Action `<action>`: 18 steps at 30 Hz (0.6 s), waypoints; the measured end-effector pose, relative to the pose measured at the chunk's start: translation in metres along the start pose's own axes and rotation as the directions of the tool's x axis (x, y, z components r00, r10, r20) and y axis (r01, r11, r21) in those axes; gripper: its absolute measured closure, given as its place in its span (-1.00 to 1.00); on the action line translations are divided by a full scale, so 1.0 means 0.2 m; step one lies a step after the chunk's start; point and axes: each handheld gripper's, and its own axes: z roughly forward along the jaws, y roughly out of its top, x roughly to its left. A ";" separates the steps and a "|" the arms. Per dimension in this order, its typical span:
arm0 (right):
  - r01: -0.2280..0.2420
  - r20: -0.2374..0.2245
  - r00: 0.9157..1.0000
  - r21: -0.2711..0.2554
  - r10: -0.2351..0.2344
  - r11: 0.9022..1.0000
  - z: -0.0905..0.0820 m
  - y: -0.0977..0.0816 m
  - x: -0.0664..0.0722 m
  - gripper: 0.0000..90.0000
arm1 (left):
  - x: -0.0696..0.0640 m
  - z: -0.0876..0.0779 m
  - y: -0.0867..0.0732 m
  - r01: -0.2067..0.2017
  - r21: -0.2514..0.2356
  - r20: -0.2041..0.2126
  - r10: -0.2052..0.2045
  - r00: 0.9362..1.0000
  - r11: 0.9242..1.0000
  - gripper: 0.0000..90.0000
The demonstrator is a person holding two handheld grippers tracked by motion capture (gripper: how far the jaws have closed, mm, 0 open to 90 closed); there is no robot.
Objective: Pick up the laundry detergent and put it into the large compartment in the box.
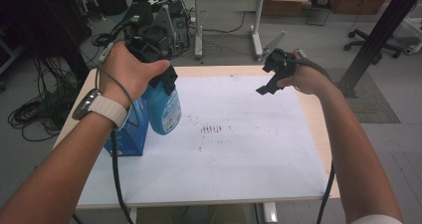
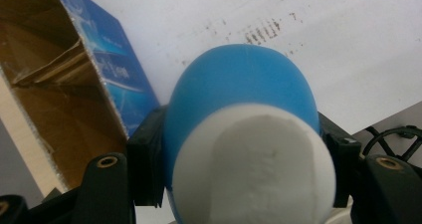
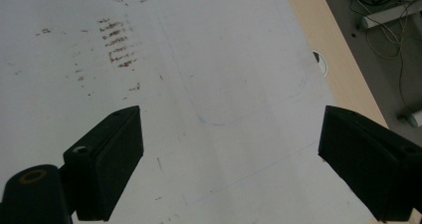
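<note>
Your left gripper (image 2: 244, 169) pinches the blue bottle (image 2: 239, 89) by its white cap (image 2: 254, 169), holding it just beside the open blue carton (image 1: 127, 129) above the white sheet (image 1: 234, 149). Your right gripper (image 3: 229, 159) hovers with jaws spread wide, gripping nothing.

From the high view, my left hand (image 1: 130, 69) covers the top of the blue bottle (image 1: 163, 106), and the bottle hides part of the blue box (image 1: 130, 130) behind it. In the left gripper view, the bottle's white end (image 2: 254, 171) runs off the bottom edge. Its label print is too small to read.
</note>
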 end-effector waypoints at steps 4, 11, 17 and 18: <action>0.003 -0.003 1.000 -0.002 -0.003 1.000 0.00 0.01 0.00 -0.76 | 0.03 -0.04 0.00 0.023 -0.005 -0.007 -0.023 1.000 1.000 -0.17; 0.004 -0.005 1.000 -0.003 -0.004 1.000 0.01 0.01 0.00 -0.76 | 0.09 -0.07 0.00 0.065 -0.012 -0.018 -0.065 0.998 0.998 -0.17; 0.002 -0.006 1.000 -0.007 -0.002 1.000 0.01 0.01 -0.01 -0.76 | 0.14 -0.08 0.00 0.090 -0.007 -0.019 -0.090 0.996 0.996 -0.17; 0.002 -0.006 1.000 -0.005 -0.002 1.000 0.01 0.01 -0.01 -0.76 | 0.15 -0.09 0.00 0.096 -0.010 -0.020 -0.096 0.995 0.995 -0.17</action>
